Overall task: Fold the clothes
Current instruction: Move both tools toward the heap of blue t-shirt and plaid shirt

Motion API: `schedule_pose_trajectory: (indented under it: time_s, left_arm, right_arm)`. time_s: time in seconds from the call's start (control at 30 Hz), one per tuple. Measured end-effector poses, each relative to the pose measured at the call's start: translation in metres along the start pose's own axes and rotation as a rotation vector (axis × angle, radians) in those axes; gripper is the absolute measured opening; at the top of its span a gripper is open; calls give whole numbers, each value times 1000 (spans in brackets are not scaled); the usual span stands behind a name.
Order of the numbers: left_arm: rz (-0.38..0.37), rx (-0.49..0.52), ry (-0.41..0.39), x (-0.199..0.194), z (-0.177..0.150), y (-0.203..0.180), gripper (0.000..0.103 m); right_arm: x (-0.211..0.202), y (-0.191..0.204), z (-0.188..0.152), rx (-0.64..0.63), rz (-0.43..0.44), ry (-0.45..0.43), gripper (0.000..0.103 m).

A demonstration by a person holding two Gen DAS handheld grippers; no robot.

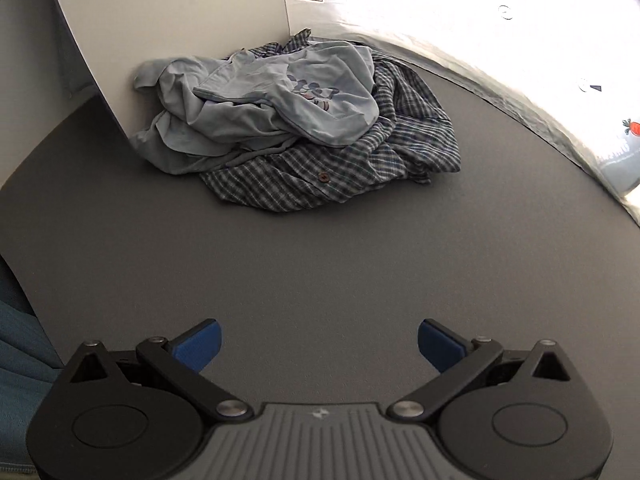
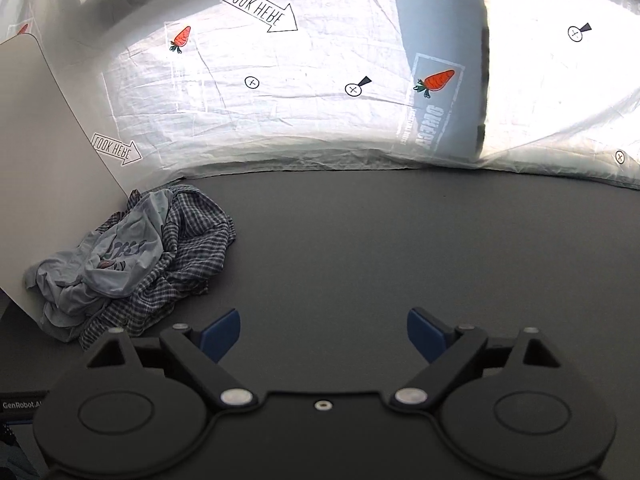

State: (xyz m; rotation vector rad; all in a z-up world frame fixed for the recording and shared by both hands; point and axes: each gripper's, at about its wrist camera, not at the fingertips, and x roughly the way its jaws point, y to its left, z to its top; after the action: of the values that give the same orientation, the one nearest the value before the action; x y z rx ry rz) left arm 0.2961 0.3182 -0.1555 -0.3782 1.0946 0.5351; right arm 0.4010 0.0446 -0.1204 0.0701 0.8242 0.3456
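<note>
The left gripper [image 1: 319, 338] and right gripper [image 2: 323, 330] both hang released with nothing between their blue pads, probably lining up for a first pick. Ahead, 2 crumpled garments lie against the white board [image 1: 168, 32]: a pale blue shirt [image 1: 280, 96] atop a checked shirt [image 1: 360, 168].

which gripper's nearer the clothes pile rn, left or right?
Left, as far as the views show. The left gripper faces the clothes pile head-on across bare table. The right gripper has the pile off to its left. Both open, empty.
</note>
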Motion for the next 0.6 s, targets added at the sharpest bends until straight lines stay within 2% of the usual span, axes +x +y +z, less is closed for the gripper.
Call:
schedule_pose_trajectory:
  time_s: [0.13, 0.3, 0.5, 0.6]
  left_arm:
    - [29, -77, 58, 58, 50, 40, 103]
    - [130, -187, 93, 112, 101, 88, 103]
    - [183, -262, 159, 163, 130, 126, 103]
    - [134, -300, 215, 180, 136, 134, 103]
  right_arm:
    - [56, 56, 31, -63, 41, 49, 73]
    - [128, 114, 61, -49, 186, 119, 58]
    - [206, 186, 82, -11, 384, 219, 46]
    - [237, 219, 88, 32, 496, 266, 42]
